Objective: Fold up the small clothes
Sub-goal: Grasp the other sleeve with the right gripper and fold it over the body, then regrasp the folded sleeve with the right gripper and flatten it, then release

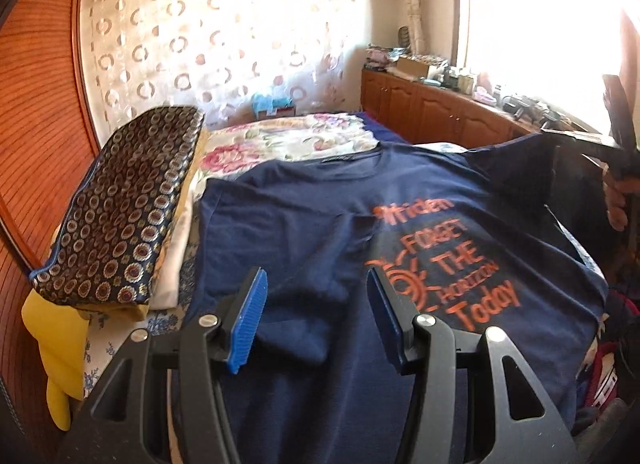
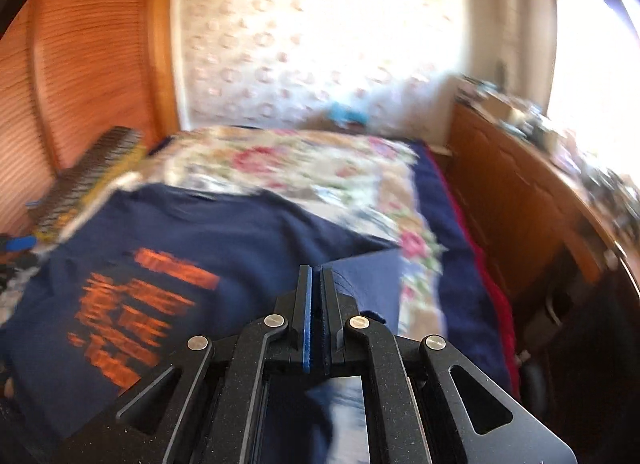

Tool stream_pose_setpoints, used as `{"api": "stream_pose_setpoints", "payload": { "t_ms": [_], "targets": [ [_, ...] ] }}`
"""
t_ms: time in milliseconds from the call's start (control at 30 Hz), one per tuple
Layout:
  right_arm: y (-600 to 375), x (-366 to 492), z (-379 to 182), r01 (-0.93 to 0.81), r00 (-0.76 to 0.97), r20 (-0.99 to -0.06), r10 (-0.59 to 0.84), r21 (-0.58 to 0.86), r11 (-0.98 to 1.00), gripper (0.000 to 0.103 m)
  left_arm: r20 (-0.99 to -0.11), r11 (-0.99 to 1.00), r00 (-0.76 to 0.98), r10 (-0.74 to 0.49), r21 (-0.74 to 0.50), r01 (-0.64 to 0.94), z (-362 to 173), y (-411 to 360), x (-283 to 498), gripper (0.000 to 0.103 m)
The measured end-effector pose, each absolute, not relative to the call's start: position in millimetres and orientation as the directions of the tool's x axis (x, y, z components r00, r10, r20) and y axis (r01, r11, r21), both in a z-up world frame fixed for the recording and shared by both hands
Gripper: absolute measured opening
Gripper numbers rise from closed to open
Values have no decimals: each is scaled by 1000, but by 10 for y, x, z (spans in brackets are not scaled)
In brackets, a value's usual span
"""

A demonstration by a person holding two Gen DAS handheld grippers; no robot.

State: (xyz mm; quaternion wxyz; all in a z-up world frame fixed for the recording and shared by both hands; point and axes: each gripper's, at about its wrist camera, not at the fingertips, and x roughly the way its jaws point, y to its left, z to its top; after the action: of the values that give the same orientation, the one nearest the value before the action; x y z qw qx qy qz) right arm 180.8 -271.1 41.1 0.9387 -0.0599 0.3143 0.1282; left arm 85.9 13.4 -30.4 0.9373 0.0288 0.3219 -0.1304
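Observation:
A navy T-shirt (image 1: 320,223) with orange lettering (image 1: 448,260) lies front up on the bed. My left gripper (image 1: 316,280) hovers over its lower middle, open, its blue pads (image 1: 248,324) wide apart and nothing pinched between them. In the left wrist view the shirt's right edge (image 1: 532,167) is pulled up off the bed toward a hand (image 1: 616,203) on the other tool. In the blurred right wrist view my right gripper (image 2: 316,270) is shut on that raised navy fabric (image 2: 364,280), and the rest of the shirt (image 2: 224,232) spreads to the left.
A dark patterned cushion (image 1: 120,207) and yellow cloth (image 1: 56,344) lie at the bed's left edge by a wooden panel (image 1: 40,143). A floral bedspread (image 1: 288,139) covers the far half. A cluttered wooden cabinet (image 1: 440,111) runs along the right. More clothes (image 1: 608,376) lie at the lower right.

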Motion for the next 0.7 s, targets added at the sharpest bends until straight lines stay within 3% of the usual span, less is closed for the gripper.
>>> {"api": "stream_pose_setpoints", "payload": {
  "t_ms": [100, 167, 200, 700],
  "targets": [
    [-2429, 1779, 473, -357, 765, -581, 278, -23, 934, 10, -586, 952, 762, -277, -62, 299, -263, 68, 802, 52],
    [-2345, 1781, 458, -362, 767, -575, 284, -24, 932, 52, -584, 947, 755, -298, -82, 310, -266, 36, 770, 52],
    [-2342, 1785, 434, -358, 770, -571, 284, -19, 933, 56, -583, 946, 754, -302, -88, 311, -273, 20, 752, 52],
    [-2844, 2107, -566, -192, 605, -776, 179, 77, 978, 56, -590, 941, 744, -314, -90, 325, -405, -221, 643, 52]
  ]
}}
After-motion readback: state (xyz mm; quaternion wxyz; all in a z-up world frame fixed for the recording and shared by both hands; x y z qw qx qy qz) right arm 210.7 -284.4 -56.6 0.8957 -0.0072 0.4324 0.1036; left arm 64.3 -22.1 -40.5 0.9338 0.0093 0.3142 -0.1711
